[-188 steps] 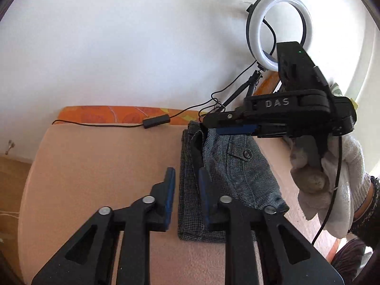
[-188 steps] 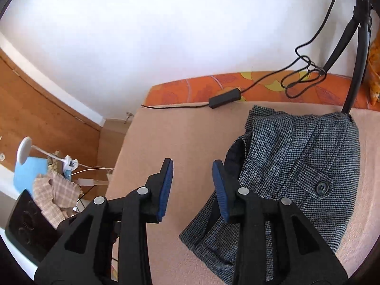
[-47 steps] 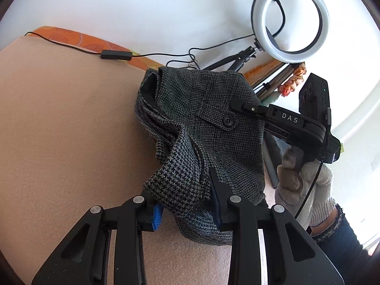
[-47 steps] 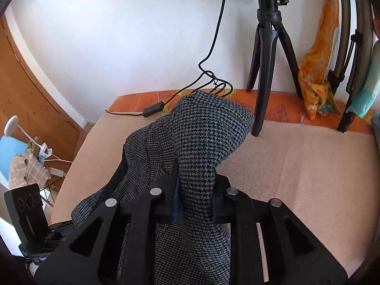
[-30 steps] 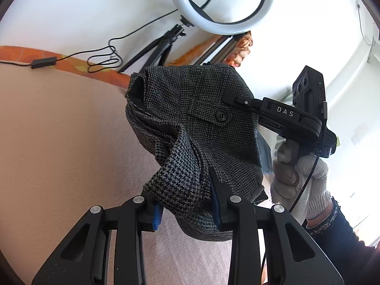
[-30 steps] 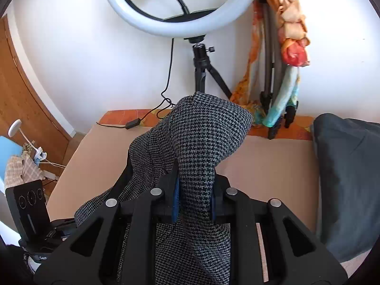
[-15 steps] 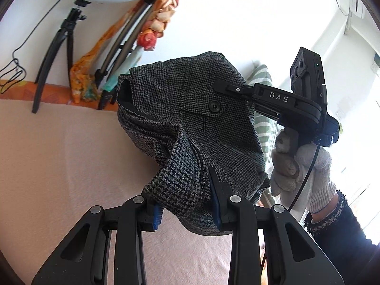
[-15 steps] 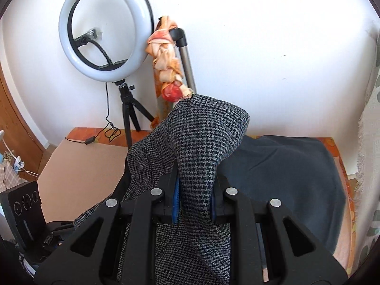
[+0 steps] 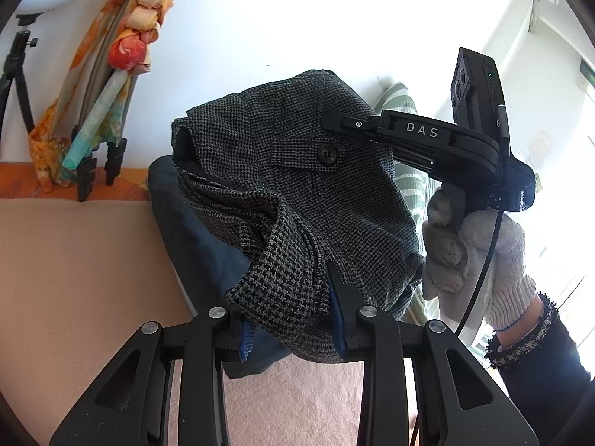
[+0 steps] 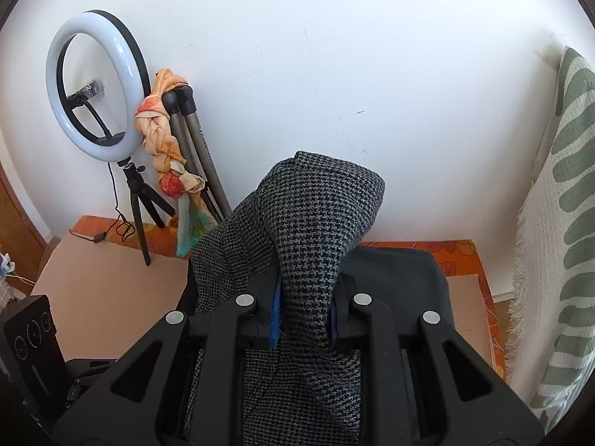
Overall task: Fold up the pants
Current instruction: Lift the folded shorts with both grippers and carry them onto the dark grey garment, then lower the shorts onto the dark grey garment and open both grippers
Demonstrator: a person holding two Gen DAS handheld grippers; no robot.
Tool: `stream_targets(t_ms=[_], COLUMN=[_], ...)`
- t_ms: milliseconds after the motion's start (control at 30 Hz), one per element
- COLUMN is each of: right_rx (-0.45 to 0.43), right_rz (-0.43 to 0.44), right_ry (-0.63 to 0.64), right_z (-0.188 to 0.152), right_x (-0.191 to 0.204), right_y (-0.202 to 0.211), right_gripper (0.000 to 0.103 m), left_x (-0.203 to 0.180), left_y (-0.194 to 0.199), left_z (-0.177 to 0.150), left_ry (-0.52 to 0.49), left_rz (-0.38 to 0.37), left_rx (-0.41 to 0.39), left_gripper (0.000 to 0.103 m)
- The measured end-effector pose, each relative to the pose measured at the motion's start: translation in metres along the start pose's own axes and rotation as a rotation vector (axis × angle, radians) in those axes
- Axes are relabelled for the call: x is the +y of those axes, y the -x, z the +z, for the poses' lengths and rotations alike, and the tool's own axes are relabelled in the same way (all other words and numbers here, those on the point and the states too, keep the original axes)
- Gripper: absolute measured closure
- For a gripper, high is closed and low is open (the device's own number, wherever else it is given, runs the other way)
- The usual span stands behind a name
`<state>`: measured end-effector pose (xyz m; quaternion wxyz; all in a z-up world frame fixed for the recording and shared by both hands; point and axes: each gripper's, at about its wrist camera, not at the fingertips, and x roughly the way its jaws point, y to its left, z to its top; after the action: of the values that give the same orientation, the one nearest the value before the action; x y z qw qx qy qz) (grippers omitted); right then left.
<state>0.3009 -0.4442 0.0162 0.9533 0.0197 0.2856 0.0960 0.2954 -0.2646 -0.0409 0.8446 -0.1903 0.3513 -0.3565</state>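
Left tool (image 9: 292, 329) clenched on a fold of the pants (image 9: 297, 193); right tool (image 10: 303, 319) clenched on another fold, its gloved hand (image 9: 472, 256) to the right of the pants. The pants hang bunched between both tools, lifted above a dark cloth (image 10: 405, 278). Left of the pants against the wall: ring light (image 10: 95, 89), scarf (image 10: 167, 148).
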Motion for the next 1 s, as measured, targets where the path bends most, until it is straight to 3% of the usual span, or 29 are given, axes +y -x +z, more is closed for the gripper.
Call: stream_targets(t_ms=[367, 633, 767, 900, 1000], right_rx=[0.032, 0.090, 0.108, 0.119, 0.104], right_rz=[0.004, 0.046, -0.016, -0.140, -0.186], right_ry=[0.024, -0.062, -0.111, -0.116, -0.136], right_z=[0.002, -0.018, -0.023, -0.025, -0.026], right_x=[-0.043, -0.081, -0.095, -0.096, -0.097], right_y=[-0.040, -0.084, -0.093, -0.089, -0.074], right_gripper=[0.083, 0.081, 0.068, 0.056, 0.055], left_x=[0.005, 0.017, 0.016, 0.019, 0.018], left_y=[-0.048, -0.054, -0.042, -0.022, -0.009], left_z=[-0.008, -0.031, -0.043, -0.050, -0.053], left_ry=[0.039, 0.117, 0.100, 0.079, 0.084], left_rz=[0.046, 0.124, 0.149, 0.182, 0.190], left_rx=[0.013, 0.071, 0.095, 0.101, 0.116], left_gripper=[0.073, 0.068, 0.064, 0.060, 0.060])
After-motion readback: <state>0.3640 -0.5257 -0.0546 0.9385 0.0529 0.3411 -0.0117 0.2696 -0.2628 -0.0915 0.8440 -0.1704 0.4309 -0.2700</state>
